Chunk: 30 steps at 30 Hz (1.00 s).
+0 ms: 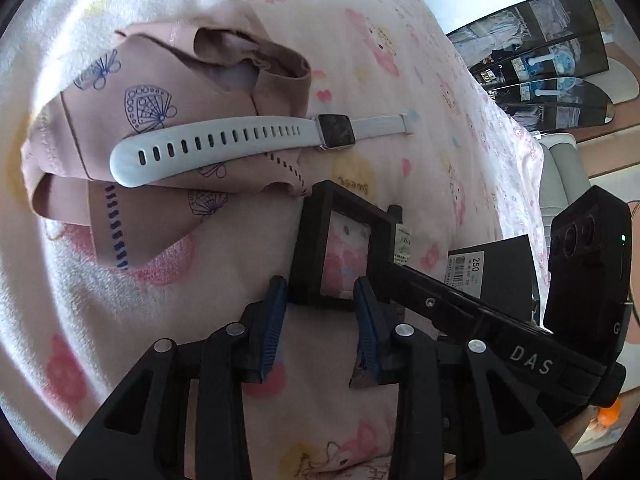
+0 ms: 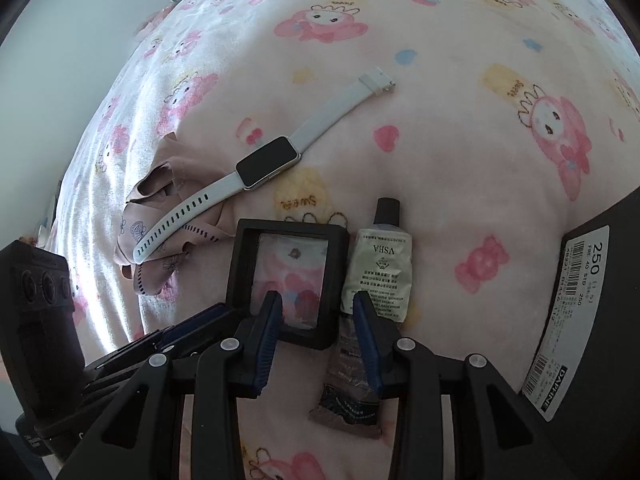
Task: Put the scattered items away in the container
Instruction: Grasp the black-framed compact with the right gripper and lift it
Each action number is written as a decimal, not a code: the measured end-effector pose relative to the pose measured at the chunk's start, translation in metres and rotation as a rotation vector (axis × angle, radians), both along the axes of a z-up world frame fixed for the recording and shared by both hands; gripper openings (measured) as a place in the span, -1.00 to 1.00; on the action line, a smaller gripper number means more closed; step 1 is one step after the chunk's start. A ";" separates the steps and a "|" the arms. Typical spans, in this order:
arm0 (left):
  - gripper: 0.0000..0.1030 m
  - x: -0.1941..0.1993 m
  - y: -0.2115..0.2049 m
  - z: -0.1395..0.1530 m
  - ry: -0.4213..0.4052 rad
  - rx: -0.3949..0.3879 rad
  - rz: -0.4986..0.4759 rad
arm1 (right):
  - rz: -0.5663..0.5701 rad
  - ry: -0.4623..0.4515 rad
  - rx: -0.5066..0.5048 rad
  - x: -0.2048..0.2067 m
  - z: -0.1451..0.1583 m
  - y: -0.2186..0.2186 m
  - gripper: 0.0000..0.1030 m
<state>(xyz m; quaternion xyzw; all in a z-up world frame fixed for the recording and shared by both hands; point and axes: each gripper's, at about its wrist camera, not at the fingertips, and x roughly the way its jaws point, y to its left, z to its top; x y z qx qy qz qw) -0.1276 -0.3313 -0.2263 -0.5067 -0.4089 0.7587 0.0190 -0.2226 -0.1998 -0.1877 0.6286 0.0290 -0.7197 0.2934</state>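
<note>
A black square display frame [image 1: 340, 248] [image 2: 290, 276] lies on the pink cartoon blanket [image 1: 120, 320] [image 2: 460, 160]. My left gripper [image 1: 320, 308] is open, its blue pads on either side of the frame's near edge. My right gripper [image 2: 316, 320] is open over the frame's right edge, next to a white VSEA tube [image 2: 380, 272]. A dark sachet [image 2: 352, 392] lies under the right gripper. A white-strapped smartwatch [image 1: 256, 140] [image 2: 260, 164] lies partly on a pink printed cloth [image 1: 140, 120] [image 2: 160, 208]. A black box with a barcode label [image 2: 592, 320] [image 1: 496, 276] sits at the right.
The right gripper body [image 1: 520, 344] crosses the left wrist view's lower right. The left gripper body [image 2: 44, 320] shows at the right wrist view's lower left. Mirrored furniture [image 1: 552, 60] stands beyond the bed's edge.
</note>
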 end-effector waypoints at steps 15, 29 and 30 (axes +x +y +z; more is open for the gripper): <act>-0.42 0.073 0.022 0.029 -0.040 -0.070 -0.089 | 0.199 -0.007 -0.029 0.069 0.032 0.004 -0.36; -0.50 0.065 0.020 0.038 -0.057 -0.118 0.000 | 0.173 -0.116 -0.079 0.066 0.007 0.009 -0.42; -0.50 0.068 0.023 0.048 -0.039 -0.121 -0.005 | 0.180 -0.087 -0.093 0.070 0.019 0.012 -0.42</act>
